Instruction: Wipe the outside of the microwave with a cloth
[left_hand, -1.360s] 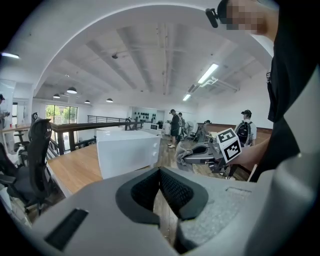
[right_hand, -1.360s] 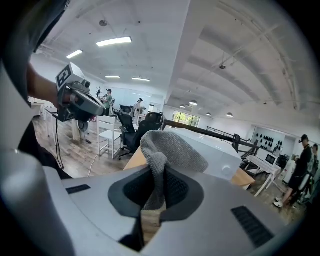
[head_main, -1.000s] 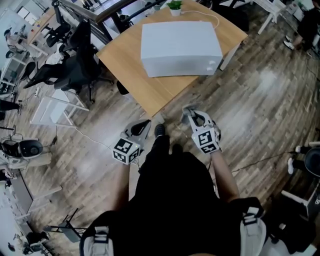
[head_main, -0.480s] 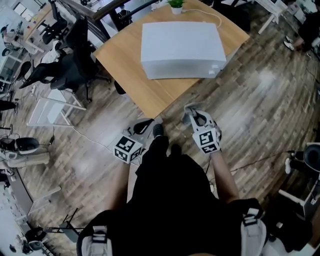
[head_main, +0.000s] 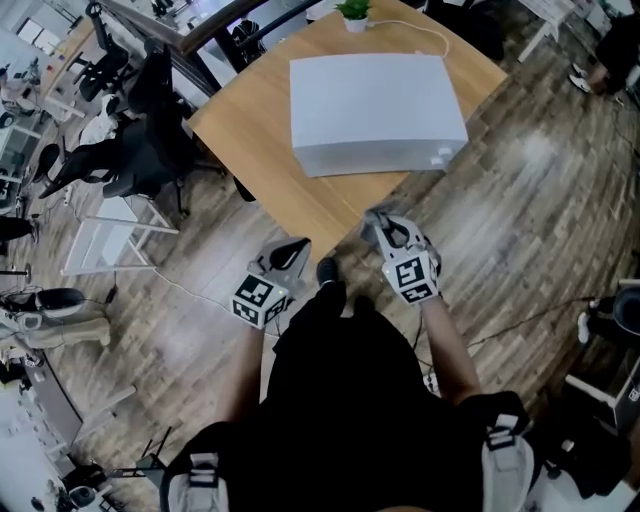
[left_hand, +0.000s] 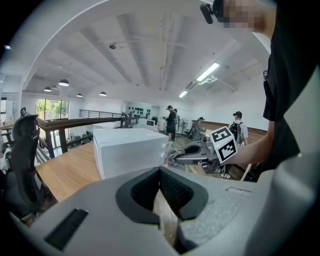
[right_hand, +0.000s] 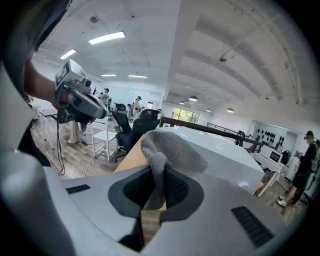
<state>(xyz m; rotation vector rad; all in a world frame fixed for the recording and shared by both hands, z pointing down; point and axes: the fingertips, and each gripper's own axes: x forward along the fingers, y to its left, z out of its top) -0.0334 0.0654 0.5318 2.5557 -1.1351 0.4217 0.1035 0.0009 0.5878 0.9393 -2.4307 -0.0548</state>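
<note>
My right gripper (right_hand: 157, 189) is clenched on the grey cloth (right_hand: 172, 150), and a fold of it bulges above the jaws (the head view barely shows it). My left gripper (left_hand: 160, 192) is pressed closed on nothing. From above, the white microwave (head_main: 375, 105) sits on the wooden table (head_main: 250, 125). Both grippers are held apart from it, near the table's corner.

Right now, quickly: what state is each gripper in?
left gripper: shut, nothing between the jaws.
right gripper: shut on the grey knitted cloth.
</note>
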